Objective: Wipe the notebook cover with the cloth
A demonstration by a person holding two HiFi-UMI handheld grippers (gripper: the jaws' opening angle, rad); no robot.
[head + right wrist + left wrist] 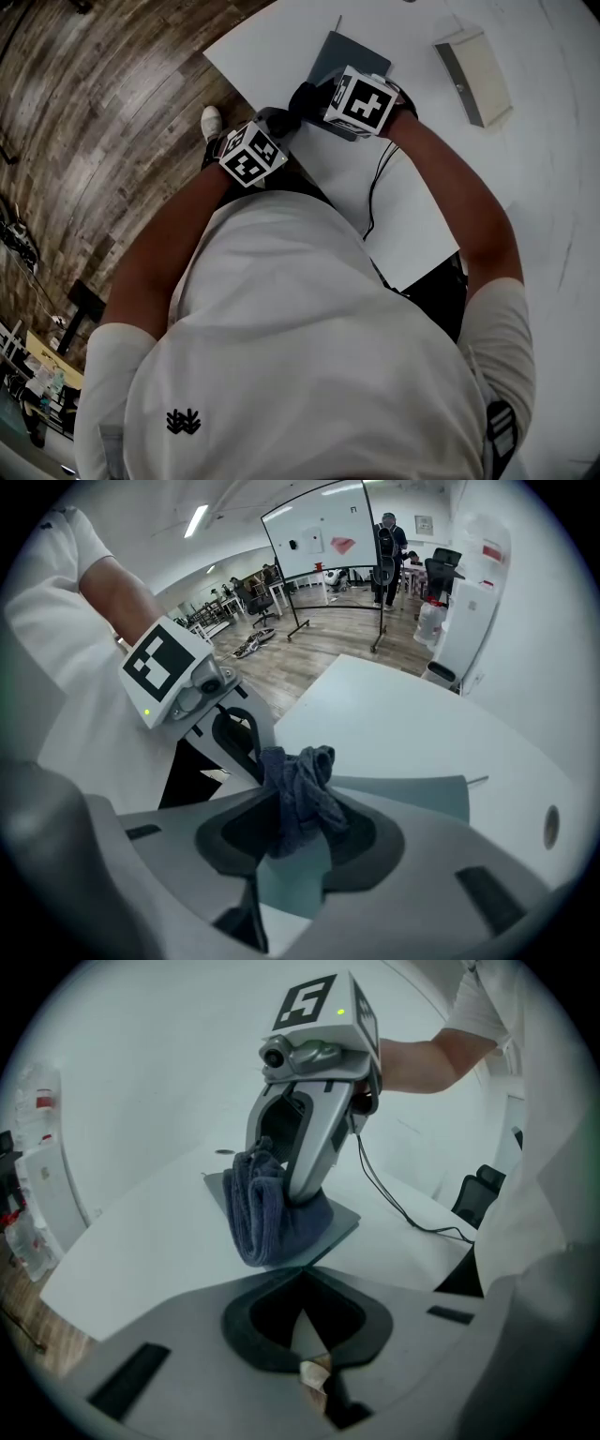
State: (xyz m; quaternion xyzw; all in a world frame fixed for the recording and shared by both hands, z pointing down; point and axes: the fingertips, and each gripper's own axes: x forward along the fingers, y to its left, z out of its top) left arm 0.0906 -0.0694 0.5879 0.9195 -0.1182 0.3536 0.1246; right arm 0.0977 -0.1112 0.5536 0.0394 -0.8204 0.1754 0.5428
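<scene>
On the notebook (343, 1222), your right gripper (296, 819) pinches the cloth (298, 785) mid-wipe, left gripper (300, 1276) clamps a corner; sweep across next.

White short-sleeve tee (309, 356) with a tiny black logo (184, 423). The left hand-held gripper (300, 1274) and right hand-held gripper (295, 817) are grey, each carrying a white cube (363, 101) with black square markers and a green light (340, 1012).

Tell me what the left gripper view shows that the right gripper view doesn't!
Only the left gripper view: the right gripper seen from outside, and a black cable. Only the right gripper view: the left gripper seen from outside, a whiteboard and ceiling lights. Both: the cloth in the right tongs, resting on the notebook on the white table.
</scene>
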